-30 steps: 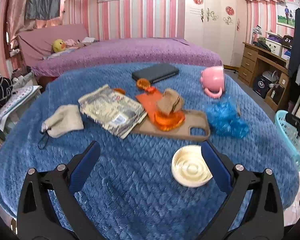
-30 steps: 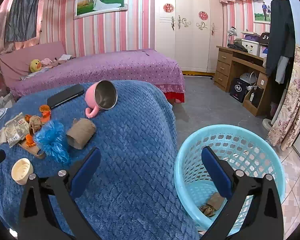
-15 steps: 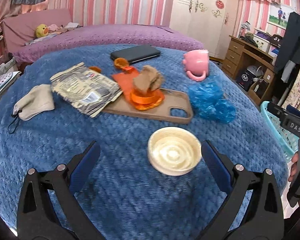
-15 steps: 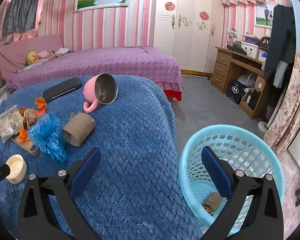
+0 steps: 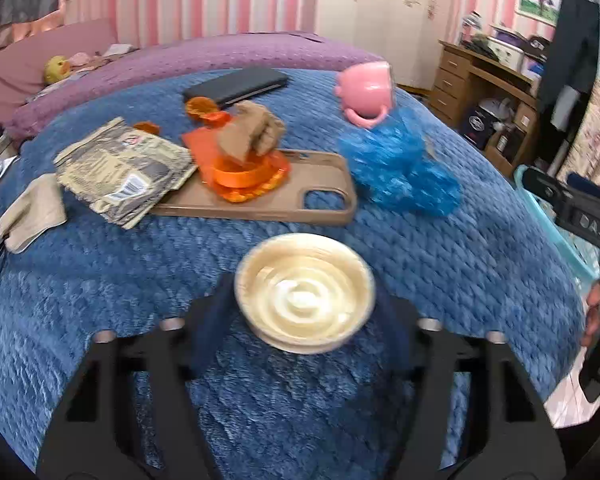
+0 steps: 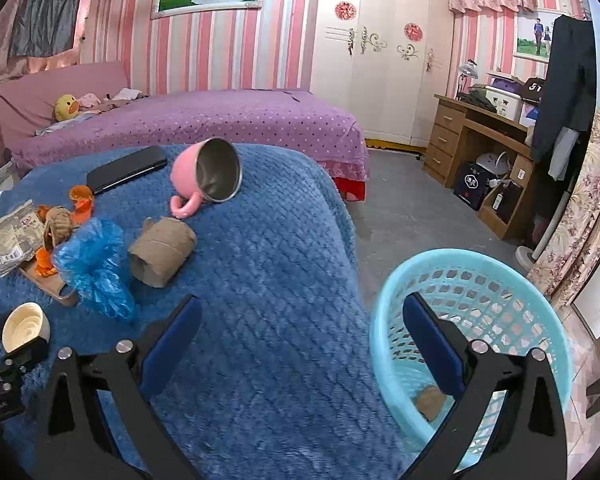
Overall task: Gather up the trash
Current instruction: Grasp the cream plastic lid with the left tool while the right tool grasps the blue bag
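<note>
A cream round cup [image 5: 304, 300] lies on the blue blanket [image 5: 100, 280], between the fingers of my left gripper [image 5: 306, 297]. Its jaws are closing and the pads meet the cup's two sides. The right wrist view also shows the cup [image 6: 24, 326] at far left. My right gripper [image 6: 300, 308] hangs open and holds nothing, over the blanket's edge beside the light blue basket [image 6: 500, 280]. Brown scraps lie in the basket's bottom. A blue plastic bag [image 5: 400, 168], a cardboard roll [image 6: 162, 250] and a crumpled wrapper [image 5: 120, 168] lie further back.
A tan phone case [image 5: 260, 204] carries orange pieces and a brown paper wad [image 5: 252, 136]. A tipped pink mug [image 6: 204, 172], a black phone [image 6: 126, 168] and a beige mask [image 5: 32, 212] also lie on the blanket. A purple bed and a wooden desk [image 6: 480, 148] stand behind.
My left gripper moved forward and down to the cream cup and its fingers closed in from wide open to the cup's sides. The right gripper shifted slightly; the basket sits a little closer.
</note>
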The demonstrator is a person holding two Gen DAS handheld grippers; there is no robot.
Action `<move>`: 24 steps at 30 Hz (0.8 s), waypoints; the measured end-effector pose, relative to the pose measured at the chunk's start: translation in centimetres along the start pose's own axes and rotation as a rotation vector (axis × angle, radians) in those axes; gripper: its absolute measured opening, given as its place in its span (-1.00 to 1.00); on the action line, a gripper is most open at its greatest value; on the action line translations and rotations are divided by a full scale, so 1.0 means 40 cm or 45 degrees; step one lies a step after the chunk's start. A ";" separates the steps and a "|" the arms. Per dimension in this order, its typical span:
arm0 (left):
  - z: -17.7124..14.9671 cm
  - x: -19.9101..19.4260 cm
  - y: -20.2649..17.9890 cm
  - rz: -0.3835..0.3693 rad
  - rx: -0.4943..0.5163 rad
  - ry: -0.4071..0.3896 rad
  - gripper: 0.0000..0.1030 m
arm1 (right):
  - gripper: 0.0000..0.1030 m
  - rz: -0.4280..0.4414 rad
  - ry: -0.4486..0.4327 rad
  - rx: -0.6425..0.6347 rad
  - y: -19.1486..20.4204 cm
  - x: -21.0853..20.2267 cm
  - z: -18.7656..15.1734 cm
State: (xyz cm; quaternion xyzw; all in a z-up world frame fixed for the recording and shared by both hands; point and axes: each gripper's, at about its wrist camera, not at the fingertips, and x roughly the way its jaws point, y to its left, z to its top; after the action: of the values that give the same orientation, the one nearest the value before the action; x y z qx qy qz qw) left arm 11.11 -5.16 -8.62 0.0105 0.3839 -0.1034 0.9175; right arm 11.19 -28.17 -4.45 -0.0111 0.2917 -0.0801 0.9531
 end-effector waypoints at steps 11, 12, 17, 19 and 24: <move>0.027 -0.075 0.082 0.155 -0.040 -0.099 0.18 | 0.91 0.148 -0.020 -0.069 0.155 0.000 0.002; 0.030 -0.082 0.098 0.192 -0.052 -0.114 0.18 | 0.91 0.166 -0.018 -0.078 0.168 0.000 0.000; 0.035 -0.099 0.170 0.319 -0.104 -0.135 0.18 | 0.91 0.196 -0.022 -0.169 0.246 0.009 0.000; 0.038 -0.103 0.197 0.350 -0.144 -0.141 0.18 | 0.91 0.212 -0.013 -0.176 0.256 0.016 0.004; 0.049 -0.112 0.218 0.381 -0.189 -0.165 0.18 | 0.59 0.266 0.034 -0.192 0.288 0.045 0.018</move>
State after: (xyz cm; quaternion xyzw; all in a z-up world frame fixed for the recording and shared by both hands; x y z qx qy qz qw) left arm 11.14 4.00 -4.62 -0.0068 0.3247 0.0623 0.9437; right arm 14.73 -17.09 -5.62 -0.0513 0.3093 0.0418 0.9487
